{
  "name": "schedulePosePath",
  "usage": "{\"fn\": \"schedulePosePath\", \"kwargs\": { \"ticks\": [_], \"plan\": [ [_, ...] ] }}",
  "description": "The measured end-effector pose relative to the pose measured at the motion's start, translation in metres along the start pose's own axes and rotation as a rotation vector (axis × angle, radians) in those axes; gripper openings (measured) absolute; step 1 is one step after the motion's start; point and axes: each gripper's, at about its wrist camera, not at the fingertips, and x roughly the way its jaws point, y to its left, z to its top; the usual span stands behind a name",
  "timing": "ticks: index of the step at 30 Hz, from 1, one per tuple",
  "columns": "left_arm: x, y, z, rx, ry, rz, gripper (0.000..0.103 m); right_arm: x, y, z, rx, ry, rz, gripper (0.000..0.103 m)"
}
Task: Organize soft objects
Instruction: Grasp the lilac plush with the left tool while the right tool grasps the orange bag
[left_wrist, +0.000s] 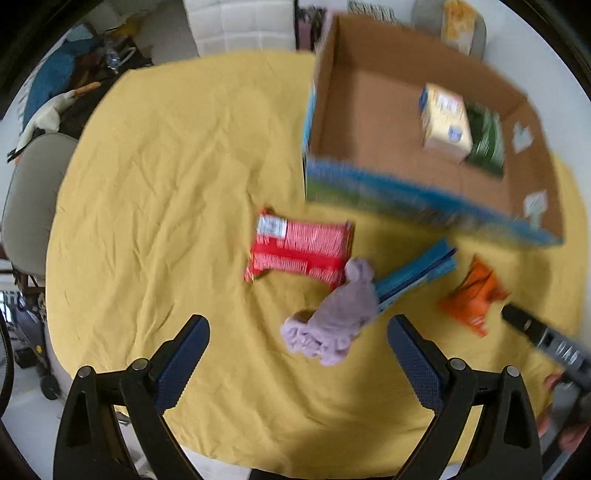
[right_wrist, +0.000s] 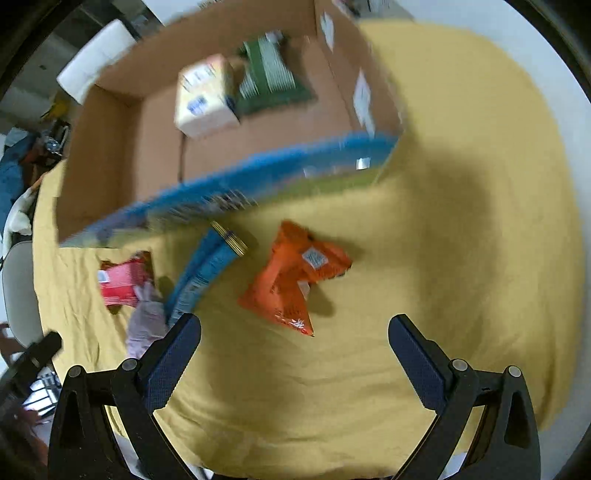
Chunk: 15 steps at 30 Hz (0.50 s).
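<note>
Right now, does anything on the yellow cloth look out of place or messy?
Mostly the lilac cloth: it lies crumpled, draped over a corner of the red packet and the end of the blue packet. The orange pouch is creased. Nothing looks spilled.

Creased matt yellow cloth (left_wrist: 177, 192), raw brown cardboard box (left_wrist: 373, 110), glossy orange packet (right_wrist: 295, 280), fuzzy lilac cloth (left_wrist: 332, 321).

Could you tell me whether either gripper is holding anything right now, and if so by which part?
Nothing is held. The left gripper is open above the purple cloth, and the right gripper is open near the orange bag.
</note>
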Motion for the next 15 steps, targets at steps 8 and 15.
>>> {"fn": "schedulePosePath", "kwargs": {
  "ticks": [8, 15],
  "plan": [
    [0.069, -0.029, 0.001, 0.152, 0.116, -0.036, 0.099, 0.057, 0.005, 0.01, 0.037, 0.082, 0.026, 0.097],
    [0.101, -0.04, 0.011, 0.167, 0.19, -0.101, 0.057, 0.079, 0.009, 0.025, 0.029, 0.101, 0.01, 0.052]
  ]
}}
